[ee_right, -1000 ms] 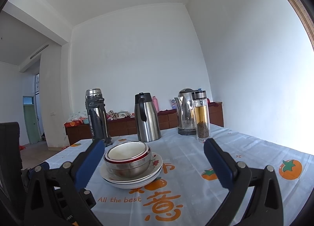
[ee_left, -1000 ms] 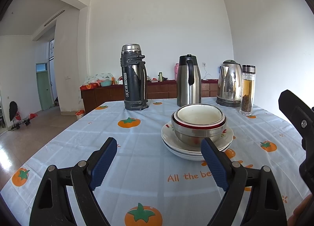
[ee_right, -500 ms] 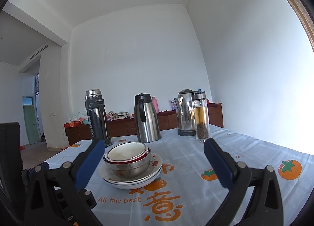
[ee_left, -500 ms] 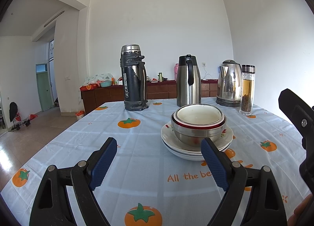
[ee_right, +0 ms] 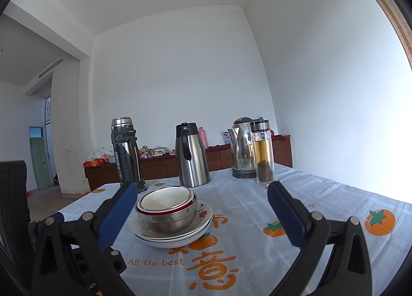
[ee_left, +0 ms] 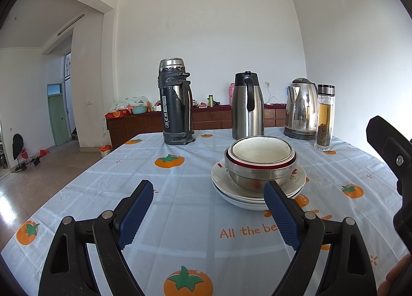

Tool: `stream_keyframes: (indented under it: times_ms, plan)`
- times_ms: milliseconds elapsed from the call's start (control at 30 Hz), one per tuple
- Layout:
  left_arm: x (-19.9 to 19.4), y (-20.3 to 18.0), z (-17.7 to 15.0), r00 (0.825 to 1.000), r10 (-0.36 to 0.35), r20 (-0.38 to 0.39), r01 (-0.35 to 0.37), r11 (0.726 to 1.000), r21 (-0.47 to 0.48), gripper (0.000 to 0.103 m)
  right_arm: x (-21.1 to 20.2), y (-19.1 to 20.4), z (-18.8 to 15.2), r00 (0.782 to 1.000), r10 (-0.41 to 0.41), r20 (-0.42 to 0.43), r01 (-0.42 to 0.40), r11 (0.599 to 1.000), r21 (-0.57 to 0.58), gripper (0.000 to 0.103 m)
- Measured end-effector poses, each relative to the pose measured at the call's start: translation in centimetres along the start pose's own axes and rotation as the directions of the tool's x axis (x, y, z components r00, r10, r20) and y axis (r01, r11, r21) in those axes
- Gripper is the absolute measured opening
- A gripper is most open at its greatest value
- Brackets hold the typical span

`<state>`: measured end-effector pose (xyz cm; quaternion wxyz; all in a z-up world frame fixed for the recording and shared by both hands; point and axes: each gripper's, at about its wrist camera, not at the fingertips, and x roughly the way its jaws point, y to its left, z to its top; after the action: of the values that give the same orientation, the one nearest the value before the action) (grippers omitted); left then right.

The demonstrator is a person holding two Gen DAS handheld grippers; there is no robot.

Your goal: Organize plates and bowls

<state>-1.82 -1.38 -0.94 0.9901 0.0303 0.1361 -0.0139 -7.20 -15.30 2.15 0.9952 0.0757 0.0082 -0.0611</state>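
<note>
Nested bowls [ee_left: 260, 164] [ee_right: 167, 208], a steel one holding a red-rimmed one and a white one, sit on a stack of white flowered plates [ee_left: 257, 190] [ee_right: 172, 231] in the middle of the table. My left gripper [ee_left: 208, 193] hovers open just short of the stack, which lies behind its right finger. My right gripper [ee_right: 202, 198] also stands open and empty, with the stack just inside its left finger and farther away. Nothing is held between either pair of blue pads.
At the table's far side stand a dark thermos [ee_left: 175, 100], a steel carafe [ee_left: 247, 105], an electric kettle [ee_left: 301, 108] and a glass tea bottle [ee_left: 325, 115]. The tablecloth [ee_left: 180, 208] has persimmon prints. A wooden sideboard [ee_left: 144, 123] lines the back wall.
</note>
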Motion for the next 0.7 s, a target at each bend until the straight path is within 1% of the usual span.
stream_keyframes:
  times_ms: [500,700]
  plan:
    - [0.08,0.05,0.06,1.000,0.009,-0.004,-0.009,1.000,-0.004,0.090,-0.05,-0.05,0.08,1.000,-0.004,0.001,0.004,1.000,0.001,0.103]
    - [0.14,0.07,0.09,1.000,-0.003,-0.012,0.003,1.000,0.000,0.090,-0.21,0.10,0.04,1.000,-0.002,0.011,0.002,1.000,-0.006,0.103]
